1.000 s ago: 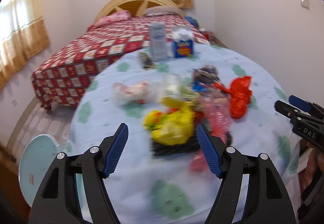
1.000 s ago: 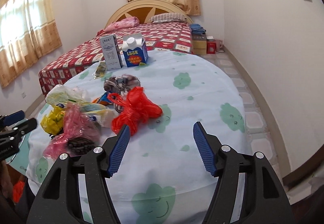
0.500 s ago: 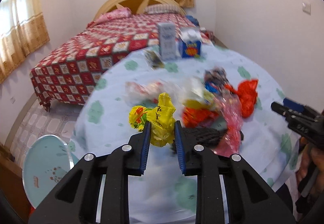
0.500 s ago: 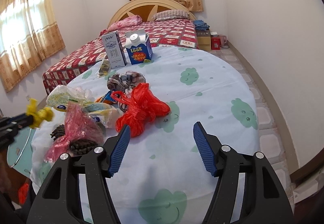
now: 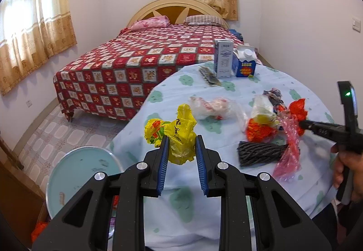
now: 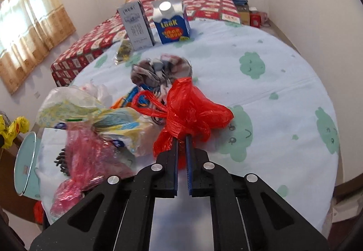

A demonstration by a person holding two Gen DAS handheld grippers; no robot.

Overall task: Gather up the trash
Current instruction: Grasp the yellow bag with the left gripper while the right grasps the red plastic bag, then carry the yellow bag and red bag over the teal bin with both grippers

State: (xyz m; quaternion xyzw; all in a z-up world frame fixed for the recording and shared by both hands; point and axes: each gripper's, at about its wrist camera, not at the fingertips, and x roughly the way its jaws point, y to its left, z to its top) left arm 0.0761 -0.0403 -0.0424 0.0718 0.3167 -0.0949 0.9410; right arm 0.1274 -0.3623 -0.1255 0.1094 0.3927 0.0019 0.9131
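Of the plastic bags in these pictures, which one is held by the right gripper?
The red bag: the right gripper is shut on its knotted lower part. The yellow bag is in the left gripper, and the pink bag lies free on the table.

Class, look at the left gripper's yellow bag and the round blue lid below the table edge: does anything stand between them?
Nothing visible does. The left gripper holds the yellow bag clear of the table; the blue lid lies lower left.
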